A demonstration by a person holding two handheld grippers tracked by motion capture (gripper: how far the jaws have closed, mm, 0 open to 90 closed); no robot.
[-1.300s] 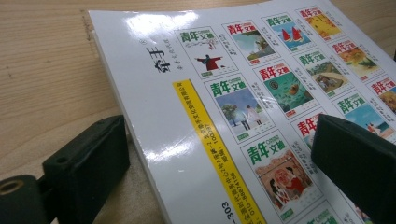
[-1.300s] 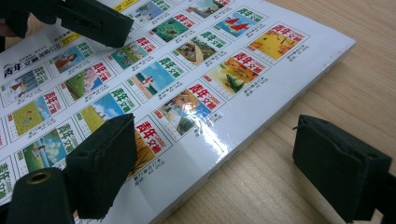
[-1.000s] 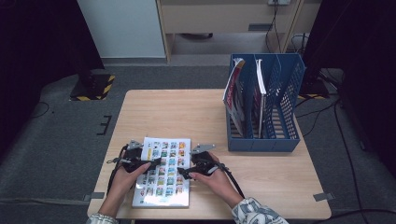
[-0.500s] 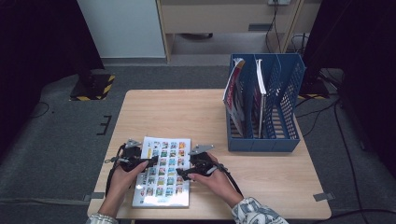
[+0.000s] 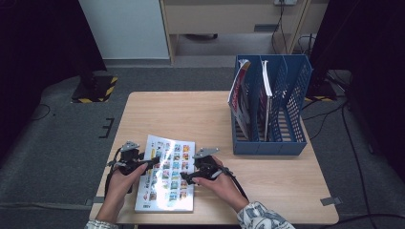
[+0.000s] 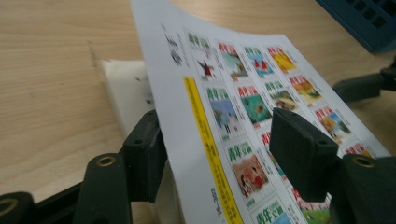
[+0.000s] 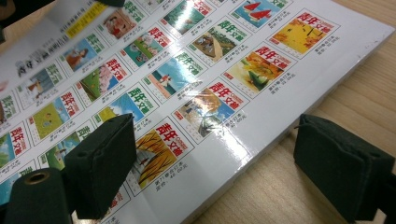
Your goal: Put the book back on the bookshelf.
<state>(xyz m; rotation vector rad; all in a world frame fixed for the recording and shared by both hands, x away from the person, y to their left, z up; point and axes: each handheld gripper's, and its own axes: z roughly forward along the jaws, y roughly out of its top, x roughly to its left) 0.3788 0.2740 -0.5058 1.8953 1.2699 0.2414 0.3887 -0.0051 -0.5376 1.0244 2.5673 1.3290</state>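
Two tools work one magazine [image 5: 167, 174], which lies flat near the tabletop's [image 5: 191, 114] front edge, left of centre. Left tool [image 5: 143, 164]: jaws part-way apart and just been closing, with the magazine's lifted front cover [image 6: 196, 93] standing between them; one pad [image 6: 144, 154] sits behind the sheet, the other [image 6: 301, 149] in front, and a gap shows, so no clamp yet. Right tool [image 5: 188, 179]: jaws apart, straddling the magazine's right edge [image 7: 261, 154], one pad [image 7: 105, 163] over the glossy cover, the other [image 7: 341, 163] over bare wood; not gripping.

Risks, as I judge them:
- Left pads close on the cover alone: a single thin sheet may crease, tear at the spine, or let the body sag when lifted.
- Glossy cover is slick; a light clamp could slip.
- Right tool only rests there; if it presses unevenly the magazine may skid toward the front edge.
- Blue file rack [image 5: 270, 109] at the right rear already holds upright magazines [image 5: 239, 100]; a floppy carry could snag on a divider.

Against the earlier high view: magazine, rack and both hands sit in the same places; the difference is the left jaws, narrower now.
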